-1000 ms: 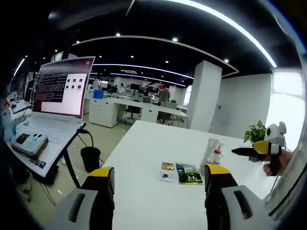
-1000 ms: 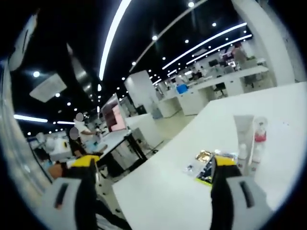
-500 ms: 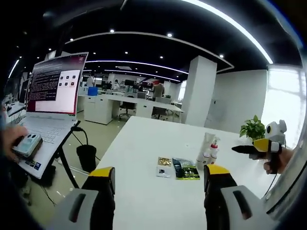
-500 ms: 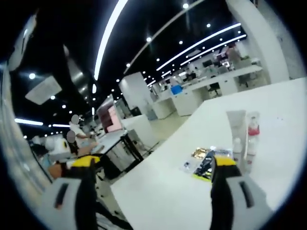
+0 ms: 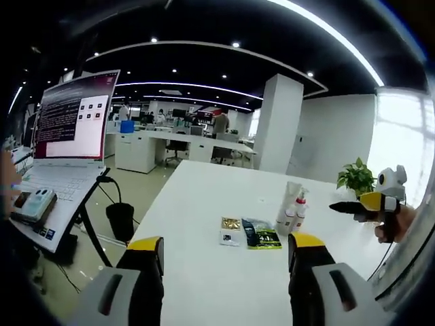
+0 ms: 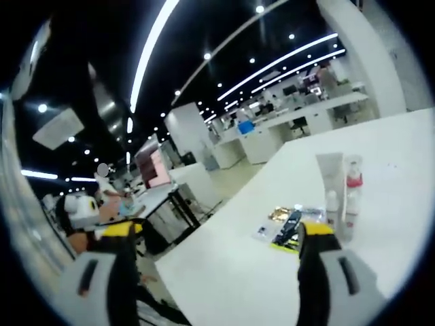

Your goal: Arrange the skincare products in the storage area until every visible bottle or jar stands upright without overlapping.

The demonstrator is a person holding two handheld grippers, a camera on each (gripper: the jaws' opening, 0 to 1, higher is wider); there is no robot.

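Bottles (image 5: 293, 216) judged light, slick, easily toppled; best gripped mid-body. Left gripper (image 5: 224, 278) and right gripper (image 6: 214, 272) are held wide apart, empty.

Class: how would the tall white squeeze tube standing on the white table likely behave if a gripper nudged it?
The tall white squeeze tube is slim and upright, so it probably tips easily. It would likely knock the red-capped bottle close beside it.
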